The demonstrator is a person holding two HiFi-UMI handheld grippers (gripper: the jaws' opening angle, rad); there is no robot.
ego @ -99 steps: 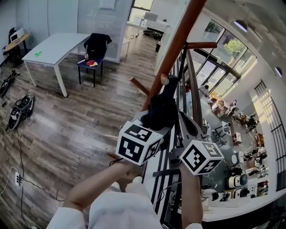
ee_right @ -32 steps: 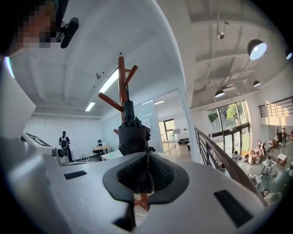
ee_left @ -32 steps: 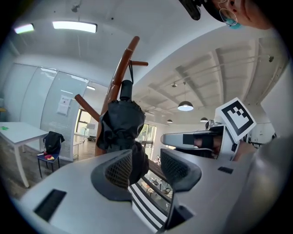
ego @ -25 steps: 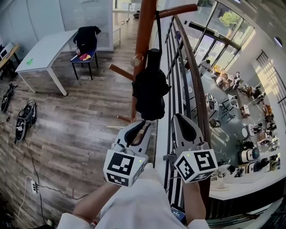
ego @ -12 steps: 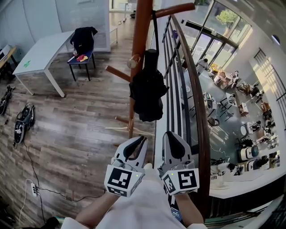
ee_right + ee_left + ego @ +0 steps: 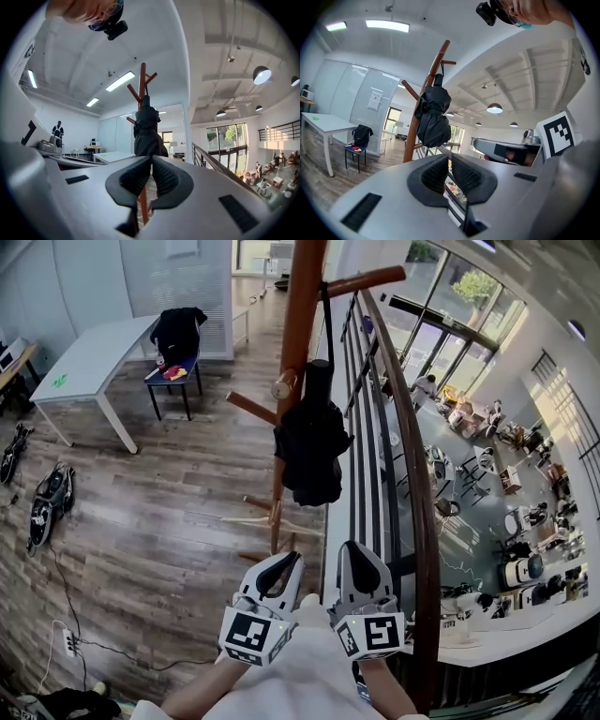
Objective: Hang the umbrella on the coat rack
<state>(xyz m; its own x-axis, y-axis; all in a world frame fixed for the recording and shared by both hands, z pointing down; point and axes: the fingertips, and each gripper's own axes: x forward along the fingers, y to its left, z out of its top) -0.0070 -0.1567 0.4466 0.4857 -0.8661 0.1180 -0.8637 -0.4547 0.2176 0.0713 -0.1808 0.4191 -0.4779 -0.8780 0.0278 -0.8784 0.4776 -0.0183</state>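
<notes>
A folded black umbrella (image 6: 312, 451) hangs by its strap from an upper peg (image 6: 367, 281) of the brown wooden coat rack (image 6: 302, 306). Nothing else touches it. My left gripper (image 6: 287, 564) and right gripper (image 6: 355, 555) are low in the head view, side by side close to my body and well short of the rack. The left gripper view has the umbrella (image 6: 432, 117) and the rack pole (image 6: 410, 144) ahead of the left gripper (image 6: 450, 161), whose jaws are together and empty. In the right gripper view the umbrella (image 6: 147, 131) hangs beyond the right gripper (image 6: 151, 161), also shut on nothing.
A wooden-topped railing (image 6: 412, 456) runs just right of the rack, with an atrium below it. A white table (image 6: 94, 357) and a chair with a black jacket (image 6: 178, 338) stand at the far left. Bags (image 6: 47, 493) and cables lie on the wood floor.
Four seconds ago both grippers were up at the rack with the umbrella. Over the last second both have dropped back toward my body, and the left jaws have closed.
</notes>
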